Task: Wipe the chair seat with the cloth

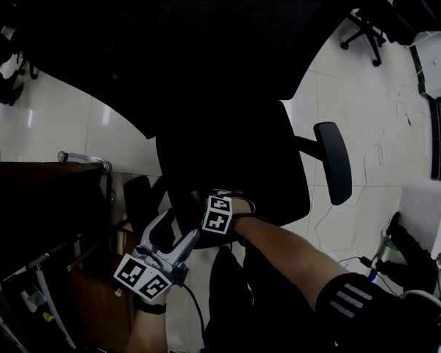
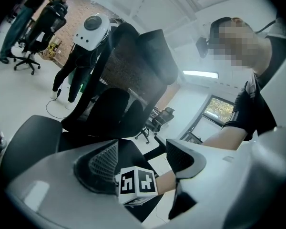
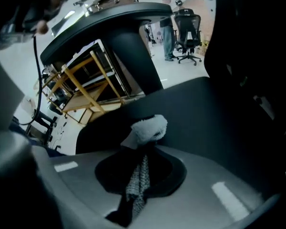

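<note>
1. Pinched nearest the lens, the cloth (image 3: 145, 130) sits at mid frame of the right gripper view. The right claw (image 3: 142, 149) is clamped on it, and its pale fluffy end pokes out past the tips.
2. Beyond that end spreads the black chair seat (image 3: 205, 113); whether cloth and seat touch cannot be told.
3. Jaws apart, the left claw (image 2: 143, 159) grips nothing. The right gripper's marker cube (image 2: 137, 185) shows between its jaws, farther off.
4. Seen from the head view, both grippers sit at lower centre, with the armrest (image 1: 334, 160) at right and the pale tiled floor (image 1: 353, 109) around.
</note>
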Demonstrator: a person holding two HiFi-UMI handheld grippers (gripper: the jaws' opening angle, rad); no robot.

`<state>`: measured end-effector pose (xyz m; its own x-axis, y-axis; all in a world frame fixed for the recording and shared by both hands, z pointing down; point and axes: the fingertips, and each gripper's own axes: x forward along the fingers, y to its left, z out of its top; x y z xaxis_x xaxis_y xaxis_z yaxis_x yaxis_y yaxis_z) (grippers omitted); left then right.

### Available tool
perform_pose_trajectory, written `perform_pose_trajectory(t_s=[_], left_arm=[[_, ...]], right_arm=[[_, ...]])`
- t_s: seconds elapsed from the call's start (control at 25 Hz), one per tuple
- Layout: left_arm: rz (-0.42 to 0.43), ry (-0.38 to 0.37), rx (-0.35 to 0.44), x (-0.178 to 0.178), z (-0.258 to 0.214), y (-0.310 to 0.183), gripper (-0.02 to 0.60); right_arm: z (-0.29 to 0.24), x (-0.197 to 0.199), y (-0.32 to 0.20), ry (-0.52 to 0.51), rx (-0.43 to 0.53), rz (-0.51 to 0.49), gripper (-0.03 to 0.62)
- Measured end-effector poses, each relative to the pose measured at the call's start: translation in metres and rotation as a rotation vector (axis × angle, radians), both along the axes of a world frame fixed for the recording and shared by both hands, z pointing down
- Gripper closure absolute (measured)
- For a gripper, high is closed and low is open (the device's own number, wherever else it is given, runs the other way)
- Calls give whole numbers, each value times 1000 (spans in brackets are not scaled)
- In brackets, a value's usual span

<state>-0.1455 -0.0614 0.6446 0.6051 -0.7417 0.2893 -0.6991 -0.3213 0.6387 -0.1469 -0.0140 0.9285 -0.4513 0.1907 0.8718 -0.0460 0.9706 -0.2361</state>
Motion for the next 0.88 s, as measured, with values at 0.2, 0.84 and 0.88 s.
perform_pose_trajectory(t_s=[0.2, 0.84, 0.88], left_arm=[[28, 22, 13, 15, -10, 1, 244], [47, 27, 4, 27, -18, 24, 244], [39, 21, 0, 23, -17, 27, 244]], right_arm=[[17, 120, -33, 146, 36, 82, 565], [-39, 150, -24, 47, -13, 253, 565], [-43, 121, -2, 11, -33, 207, 565]])
